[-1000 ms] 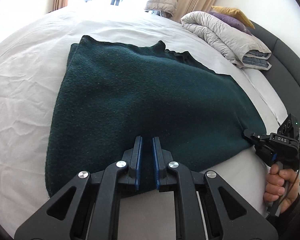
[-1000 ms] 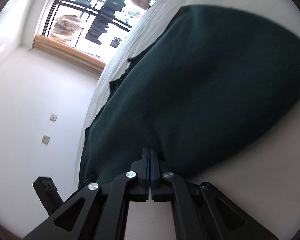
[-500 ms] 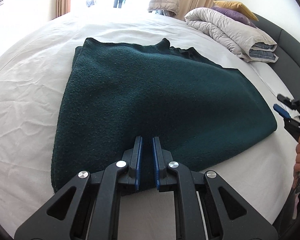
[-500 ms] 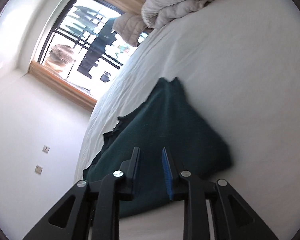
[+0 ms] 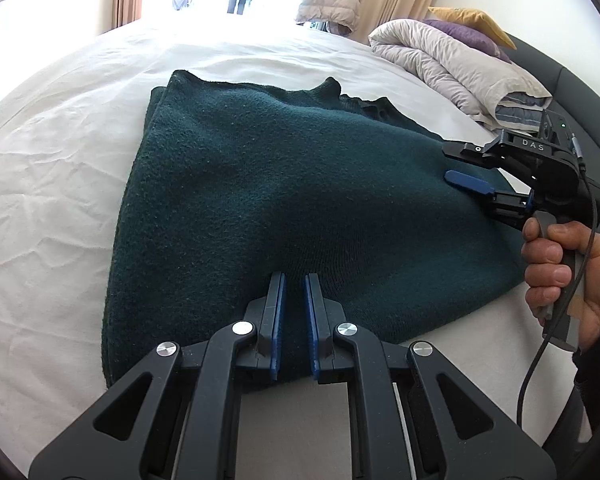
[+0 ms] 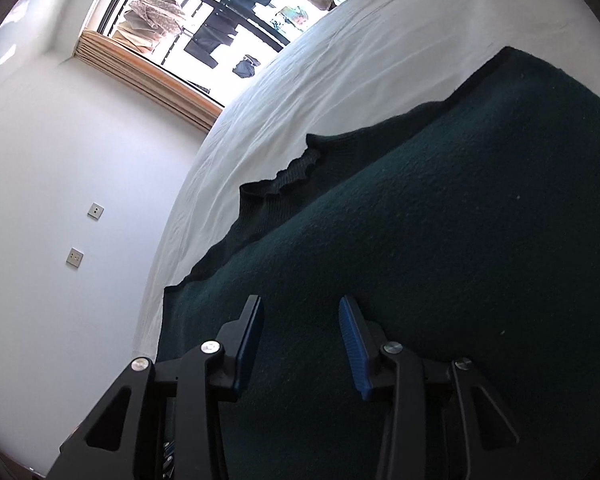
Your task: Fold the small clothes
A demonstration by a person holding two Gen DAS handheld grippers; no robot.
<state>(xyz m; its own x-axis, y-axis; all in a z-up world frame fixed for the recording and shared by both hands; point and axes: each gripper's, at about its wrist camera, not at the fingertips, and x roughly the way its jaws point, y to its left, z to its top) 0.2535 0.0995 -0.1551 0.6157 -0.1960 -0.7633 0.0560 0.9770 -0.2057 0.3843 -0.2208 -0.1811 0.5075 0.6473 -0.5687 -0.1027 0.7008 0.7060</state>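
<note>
A dark green knitted sweater (image 5: 300, 184) lies folded on the white bed sheet (image 5: 60, 160), its collar at the far edge. My left gripper (image 5: 294, 280) is shut on the sweater's near edge, with fabric pinched between the blue pads. My right gripper (image 5: 448, 163), held by a person's hand (image 5: 560, 272), hovers open over the right side of the sweater. In the right wrist view the right gripper (image 6: 300, 304) points across the sweater (image 6: 460, 260) with nothing between its fingers.
A rolled beige duvet (image 5: 452, 60) with yellow and purple pillows lies at the far right by the dark grey headboard (image 5: 572, 92). A puffer jacket (image 5: 328, 0) hangs near the bright window. The white wall (image 6: 60, 200) with sockets stands past the bed's edge.
The right gripper let go of the sweater's right corner, opened, swung off to the right, then came back over the sweater's right side. The left gripper kept its hold and place.
</note>
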